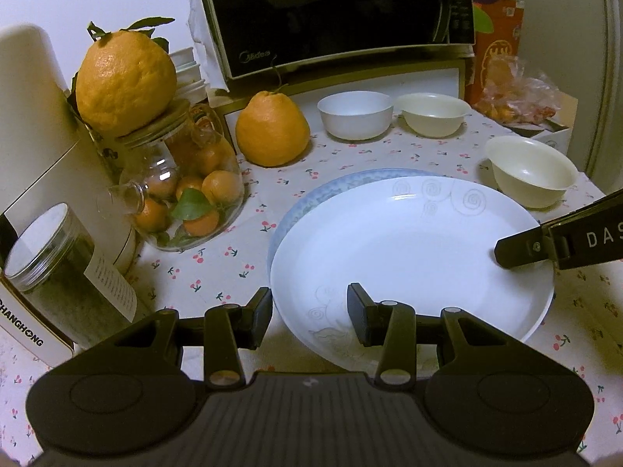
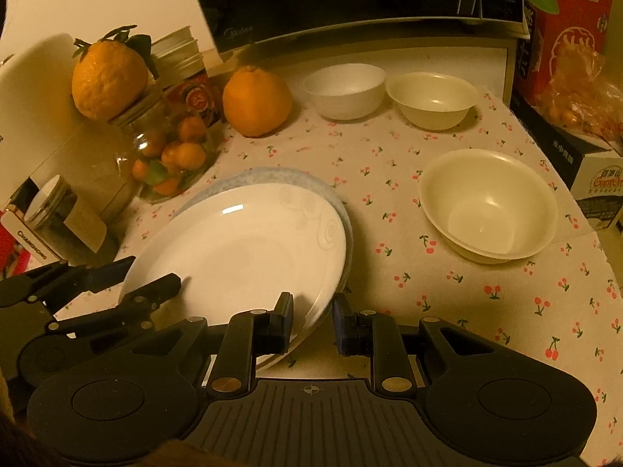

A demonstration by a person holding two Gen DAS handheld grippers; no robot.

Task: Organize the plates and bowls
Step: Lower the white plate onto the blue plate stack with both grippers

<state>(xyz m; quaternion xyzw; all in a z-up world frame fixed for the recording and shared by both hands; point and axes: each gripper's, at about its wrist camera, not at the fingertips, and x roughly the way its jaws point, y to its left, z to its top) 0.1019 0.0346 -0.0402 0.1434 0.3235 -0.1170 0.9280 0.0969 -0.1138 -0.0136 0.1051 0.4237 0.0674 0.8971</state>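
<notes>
While both claws straddle the white plate [image 1: 409, 249] stacked on the blue plate [image 1: 296, 210] on the desk [image 2: 486, 311], left claw [image 1: 309, 317] apart, right claw [image 2: 311, 321] clamped on its rim, uneven lifting could tilt it onto the near bowl [image 2: 488, 204].

We count two round plates stacked together: a plain white ceramic plate [image 1: 409, 257] on top and a blue-rimmed plate [image 1: 311, 198] beneath. We see three small bowls: one white bowl [image 1: 355, 114] and two cream-coloured bowls [image 1: 432, 113] [image 1: 530, 170]. We find two large knobbly oranges [image 1: 124, 81] [image 1: 272, 128], one clear glass jar of small oranges [image 1: 187, 194], and one black microwave [image 1: 335, 15].
</notes>
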